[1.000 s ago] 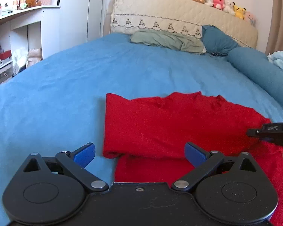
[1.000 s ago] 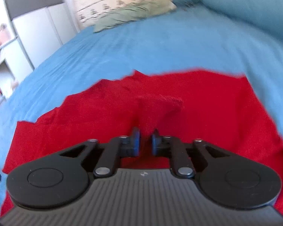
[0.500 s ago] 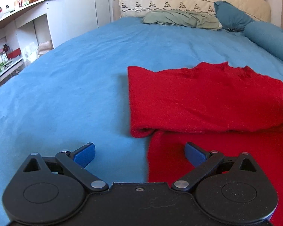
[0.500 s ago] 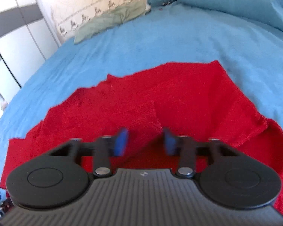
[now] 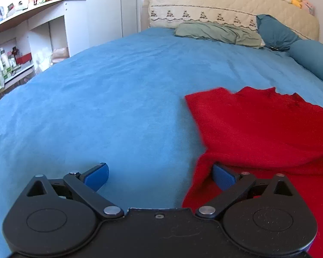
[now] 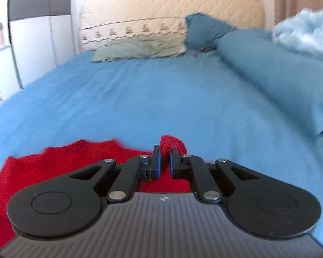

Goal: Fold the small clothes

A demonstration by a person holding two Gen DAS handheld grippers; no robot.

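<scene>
Change since earlier frames: right gripper (image 6: 165, 161) has just been closing and now pinches a small tuft of the red garment (image 5: 264, 129); its view, filled with red cloth a second ago, now shows mostly bed, with the cloth low in the frame. In the left wrist view the garment has slid from centre to the right side.
Meaning for task: judged as the start of a fold, with one edge of the garment gripped and raised and the carry-over not yet done.
Bed (image 5: 118, 99): blue cover, fills the middle of both views; the garment lies on it.
Red garment, place: right half of the left wrist view, lower left and centre of the right wrist view.
Red garment, look: bright red, soft knit-like surface; an upper layer already lies doubled over a lower one, with a rounded fold line at lower right in the left wrist view; far edge is jagged.
Left gripper (image 5: 160, 176): jaws stand wide apart, holding nothing; the right-hand pad sits at the garment's near left edge, the other over bare blue cover. Contact with cloth cannot be told.
Right gripper, state: pads clamped together on the red tuft, which bulges above them.
</scene>
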